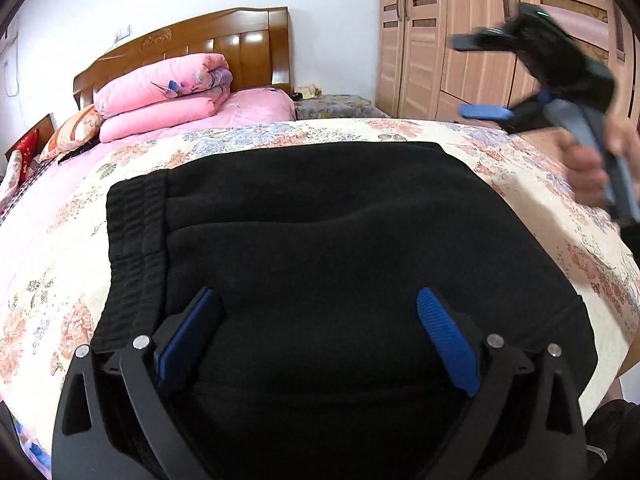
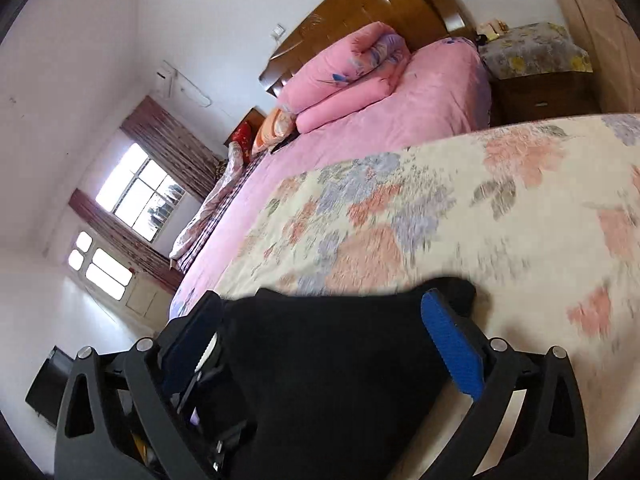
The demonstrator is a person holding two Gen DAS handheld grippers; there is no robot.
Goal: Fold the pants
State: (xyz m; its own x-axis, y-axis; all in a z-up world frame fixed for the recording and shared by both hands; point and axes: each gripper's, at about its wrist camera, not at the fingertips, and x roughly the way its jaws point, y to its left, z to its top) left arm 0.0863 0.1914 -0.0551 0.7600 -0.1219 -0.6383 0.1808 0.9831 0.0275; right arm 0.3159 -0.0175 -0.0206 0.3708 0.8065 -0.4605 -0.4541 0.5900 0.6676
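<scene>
Black pants lie folded into a compact block on the floral bedspread, with the ribbed waistband at the left. My left gripper is open just over the near part of the pants, its blue pads wide apart and empty. My right gripper, held in a hand, hangs blurred in the air above the bed's right side, open and empty. In the tilted right wrist view the right gripper stands open, and the pants fill the space below it.
A folded pink quilt and pillows lie by the wooden headboard. A wardrobe stands at the back right, with a covered nightstand beside it. A window shows in the right wrist view.
</scene>
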